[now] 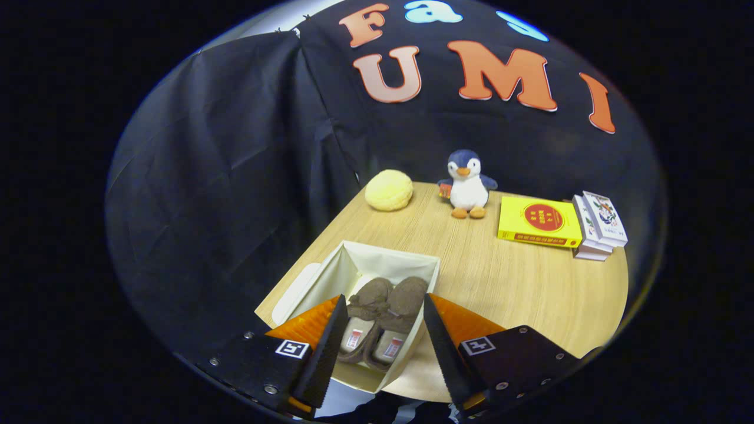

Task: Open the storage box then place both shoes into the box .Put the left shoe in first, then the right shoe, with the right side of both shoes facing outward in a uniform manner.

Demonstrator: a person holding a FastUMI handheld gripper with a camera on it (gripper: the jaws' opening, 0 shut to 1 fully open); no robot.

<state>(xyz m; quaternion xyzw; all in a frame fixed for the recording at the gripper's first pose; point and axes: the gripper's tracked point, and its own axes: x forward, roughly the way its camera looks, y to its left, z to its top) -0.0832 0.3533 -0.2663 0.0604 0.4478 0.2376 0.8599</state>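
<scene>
Gripper (383, 306) held above the near end of the storage box (412, 335), fingers spread well apart and gripping nothing. Box seen in the gap between the two fingers and just ahead of them, open at the top, its pale lining showing on the far wall and both side walls. Pale flap (293, 294) (probably the box's lid, though the edge is partly hidden by the left finger) lying flat beside the box on its left.

Inside the box, two brown fuzzy shoes side by side, touching along their inner edges, toes toward the far wall, heels toward the gripper. Left shoe (368, 300) nearer the left finger, right shoe (403, 306) nearer the right finger. Light insoles visible at the heel ends, each with a small label. Neither finger touching the shoes or the box walls, as far as the angle allows.

Box resting at the near left corner of a round wooden table (518, 282). Well beyond the fingers, along the table's far side: yellow round plush (389, 190), penguin toy (468, 184) standing upright just right of it, yellow book (539, 222) lying flat, and a small stack of white books (598, 227) touching the yellow one's right side.
</scene>
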